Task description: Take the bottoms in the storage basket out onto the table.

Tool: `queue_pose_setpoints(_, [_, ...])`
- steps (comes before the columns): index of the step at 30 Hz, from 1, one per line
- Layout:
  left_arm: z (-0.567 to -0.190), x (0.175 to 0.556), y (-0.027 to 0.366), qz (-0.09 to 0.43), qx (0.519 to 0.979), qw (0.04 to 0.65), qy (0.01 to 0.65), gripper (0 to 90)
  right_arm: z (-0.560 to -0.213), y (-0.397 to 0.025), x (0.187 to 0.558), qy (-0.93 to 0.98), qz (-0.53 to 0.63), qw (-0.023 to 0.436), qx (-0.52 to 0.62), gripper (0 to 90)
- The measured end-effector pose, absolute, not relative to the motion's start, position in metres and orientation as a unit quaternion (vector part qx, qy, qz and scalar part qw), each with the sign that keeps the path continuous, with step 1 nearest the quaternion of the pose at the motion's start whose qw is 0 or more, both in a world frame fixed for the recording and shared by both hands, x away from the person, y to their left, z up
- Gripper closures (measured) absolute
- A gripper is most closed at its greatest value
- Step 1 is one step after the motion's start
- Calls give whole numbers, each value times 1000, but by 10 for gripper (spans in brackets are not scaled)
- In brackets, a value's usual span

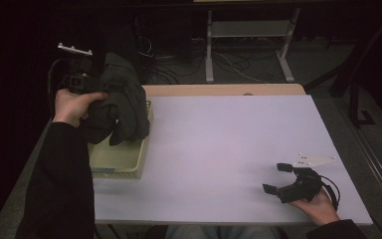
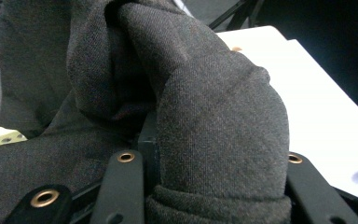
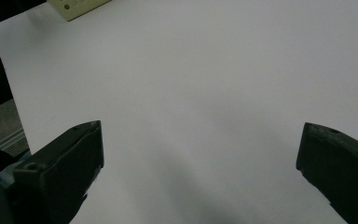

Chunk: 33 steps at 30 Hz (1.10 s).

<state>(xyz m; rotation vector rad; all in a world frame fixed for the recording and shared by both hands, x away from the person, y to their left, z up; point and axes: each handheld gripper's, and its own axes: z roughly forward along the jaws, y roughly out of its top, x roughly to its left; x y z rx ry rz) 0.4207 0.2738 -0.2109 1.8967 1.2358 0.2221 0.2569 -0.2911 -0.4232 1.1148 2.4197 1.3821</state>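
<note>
From above we look down on a pale desk (image 1: 219, 149) in a dim room, with a person's two forearms entering from the bottom edge. At the left, our left hand (image 1: 72, 105) lifts the left tongs (image 1: 87, 83) above a cream plastic basket (image 1: 129, 164) that sits at the desk's left edge. A dark grey cloth (image 1: 122, 99) hangs bunched from those tongs, its lower folds drooping into the basket and hiding the basket's far rim. In the left gripper view the cloth (image 2: 205, 116) crowds right up against the camera, a thick fold of it wedged between the two black jaws, which are closed onto it; a sliver of the basket (image 2: 0, 137) peeks out at the left and the desk (image 2: 317, 102) stretches away on the right. At the lower right of the high view, our right hand (image 1: 321, 206) rests on the desk near its front edge, holding the right tongs (image 1: 278, 178) low over the surface, well apart from the basket. Their jaws stand wide open with nothing between them, as the right gripper view confirms: the right tongs (image 3: 200, 158) frame bare desk (image 3: 205, 84), with a corner of the basket (image 3: 77, 7) at the top. Beyond the desk, on the floor, stand the metal legs of another table (image 1: 248, 45) and a tangle of cables (image 1: 164, 59).
</note>
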Motion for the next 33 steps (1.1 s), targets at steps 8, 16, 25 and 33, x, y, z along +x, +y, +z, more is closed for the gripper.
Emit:
queue_pose_setpoints(8, [-189, 418, 257, 93, 772, 416, 472, 594, -423, -292, 257, 804, 461, 71, 368, 2])
queue_pose_setpoints(16, [-172, 414, 234, 101, 785, 429, 435, 594, -423, -292, 257, 802, 464, 72, 369, 2])
queue_pose_setpoints(25, [-169, 414, 212, 104, 797, 426, 415, 594, -422, -292, 256, 803, 465, 70, 366, 2])
queue_pose_setpoints(33, [-170, 416, 198, 97, 803, 425, 407, 593, -422, -292, 255, 803, 467, 72, 363, 2])
